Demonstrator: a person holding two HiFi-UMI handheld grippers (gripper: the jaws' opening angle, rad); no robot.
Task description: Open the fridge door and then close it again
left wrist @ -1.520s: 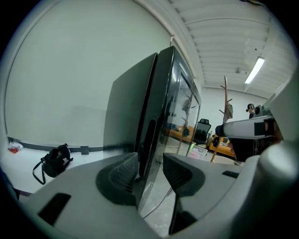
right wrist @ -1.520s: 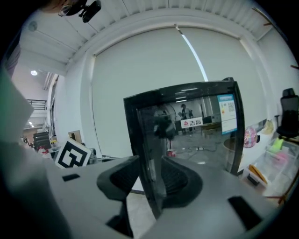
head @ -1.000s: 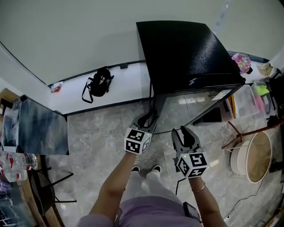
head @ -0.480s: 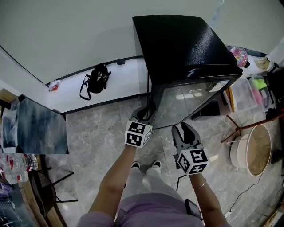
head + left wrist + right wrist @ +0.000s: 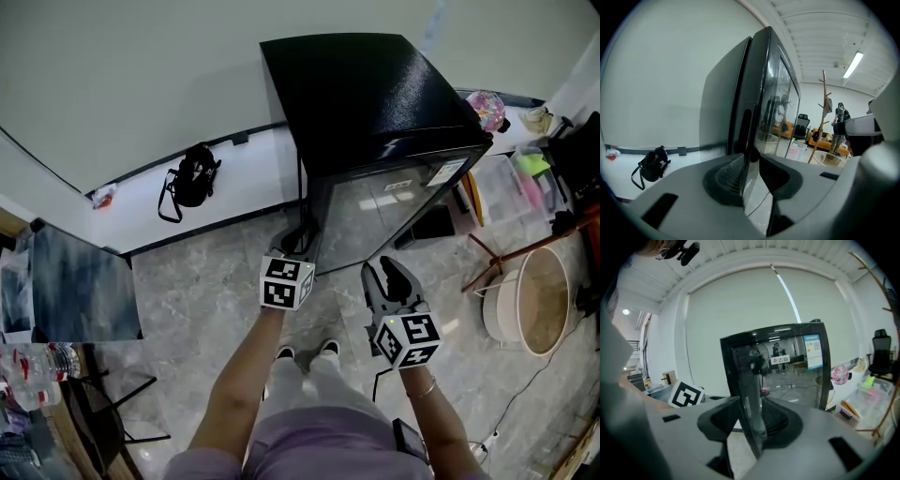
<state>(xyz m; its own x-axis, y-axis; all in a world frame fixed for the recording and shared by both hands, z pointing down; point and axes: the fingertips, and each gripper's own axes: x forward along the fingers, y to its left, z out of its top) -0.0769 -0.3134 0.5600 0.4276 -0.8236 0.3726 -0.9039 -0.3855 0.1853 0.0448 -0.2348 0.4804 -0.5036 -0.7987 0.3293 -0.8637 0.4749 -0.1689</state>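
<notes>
While the fridge (image 5: pixel 375 103) stands on the floor by the wall, the left claw (image 5: pixel 751 165) has just been closing on the free edge of its glass door (image 5: pixel 375 211) — stiff, slick, probably best pulled right there — and the right claw (image 5: pixel 752 414) hangs half-open, empty.

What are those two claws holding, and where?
The left gripper, whose jaws have just been closing, pinches the fridge door by its left edge. The right gripper holds nothing.
</notes>
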